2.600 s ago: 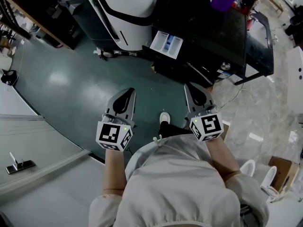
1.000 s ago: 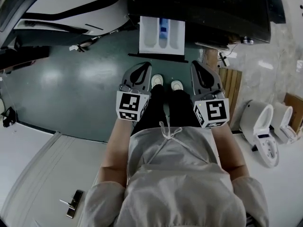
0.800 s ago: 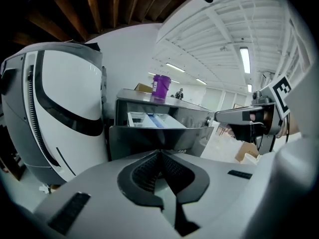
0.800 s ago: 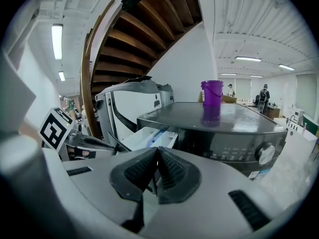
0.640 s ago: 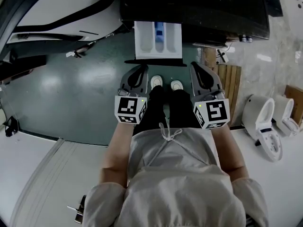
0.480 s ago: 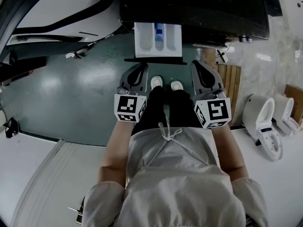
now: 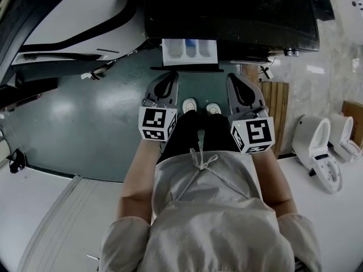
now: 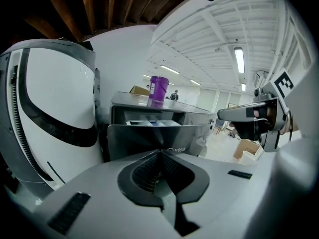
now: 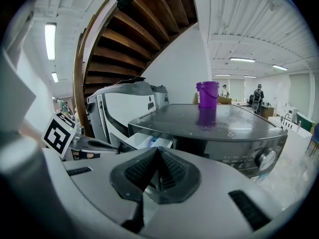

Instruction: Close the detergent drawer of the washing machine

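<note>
White, ribbed-cell detergent drawer [image 7: 189,51] juts from the glossy dark washing machine [image 7: 238,10], just ahead of the left gripper [image 7: 168,79]. Beside it is the right gripper [image 7: 233,79]. Both are pinched closed on nothing. Only the gripper views show the purple bucket [image 9: 208,93] on top.

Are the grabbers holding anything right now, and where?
Nothing is held. The left gripper and right gripper are both shut and empty; the detergent drawer ahead is partly open.

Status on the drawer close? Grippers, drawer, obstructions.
Left hand-held gripper shut, empty; right hand-held gripper shut, empty. Detergent drawer partly out, left tip near its front, contact unclear. Nothing seen blocking it.
</note>
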`<state>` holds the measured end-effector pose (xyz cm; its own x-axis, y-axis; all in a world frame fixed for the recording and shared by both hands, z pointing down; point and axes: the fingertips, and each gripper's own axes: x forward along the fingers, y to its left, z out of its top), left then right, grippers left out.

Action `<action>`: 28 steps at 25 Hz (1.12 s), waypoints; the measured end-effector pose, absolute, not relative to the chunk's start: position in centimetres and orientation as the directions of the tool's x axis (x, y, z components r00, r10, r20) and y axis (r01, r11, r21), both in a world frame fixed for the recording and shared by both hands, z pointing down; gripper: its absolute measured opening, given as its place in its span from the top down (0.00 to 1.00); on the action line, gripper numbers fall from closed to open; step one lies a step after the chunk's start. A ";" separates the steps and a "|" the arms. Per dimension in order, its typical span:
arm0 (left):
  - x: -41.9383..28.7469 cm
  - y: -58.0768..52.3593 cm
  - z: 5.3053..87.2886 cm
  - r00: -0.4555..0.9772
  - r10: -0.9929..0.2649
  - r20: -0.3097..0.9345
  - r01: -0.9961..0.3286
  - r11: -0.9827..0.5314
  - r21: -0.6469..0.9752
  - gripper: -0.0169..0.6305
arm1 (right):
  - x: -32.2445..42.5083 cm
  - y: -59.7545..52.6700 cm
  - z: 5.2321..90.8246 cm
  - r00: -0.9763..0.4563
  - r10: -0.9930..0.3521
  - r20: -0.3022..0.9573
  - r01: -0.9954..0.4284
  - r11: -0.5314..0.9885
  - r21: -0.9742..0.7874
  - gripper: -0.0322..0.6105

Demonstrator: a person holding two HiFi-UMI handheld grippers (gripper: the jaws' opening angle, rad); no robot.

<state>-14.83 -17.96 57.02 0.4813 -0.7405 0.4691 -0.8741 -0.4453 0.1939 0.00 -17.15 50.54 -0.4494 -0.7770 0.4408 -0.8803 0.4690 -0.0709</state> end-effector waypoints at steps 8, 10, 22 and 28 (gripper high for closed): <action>-14.9 -20.6 57.1 0.502 -0.719 0.480 -0.861 -0.469 0.198 0.95 | -0.6 -18.7 50.3 -0.444 -0.789 0.425 -0.884 0.463 -0.063 0.94; -14.8 -21.2 57.1 0.502 -0.717 0.484 -0.859 -0.477 0.184 0.95 | -0.6 -19.0 50.5 -0.440 -0.791 0.426 -0.887 0.457 -0.066 0.94; -15.1 -25.7 57.0 0.497 -0.730 0.468 -0.863 -0.471 0.182 0.95 | -1.7 -21.8 50.0 -0.450 -0.800 0.397 -0.886 0.454 -0.089 0.94; -14.7 -25.9 57.2 0.530 -0.716 0.454 -0.845 -0.490 0.214 0.95 | -2.0 -22.9 50.0 -0.460 -0.795 0.395 -0.880 0.466 -0.088 0.94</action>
<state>-14.68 -25.88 57.16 0.5300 -0.7165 0.4536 -0.8452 -0.4900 0.2136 -1.99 -22.86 50.03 -0.4601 -0.7949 0.3955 -0.8804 0.4660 -0.0875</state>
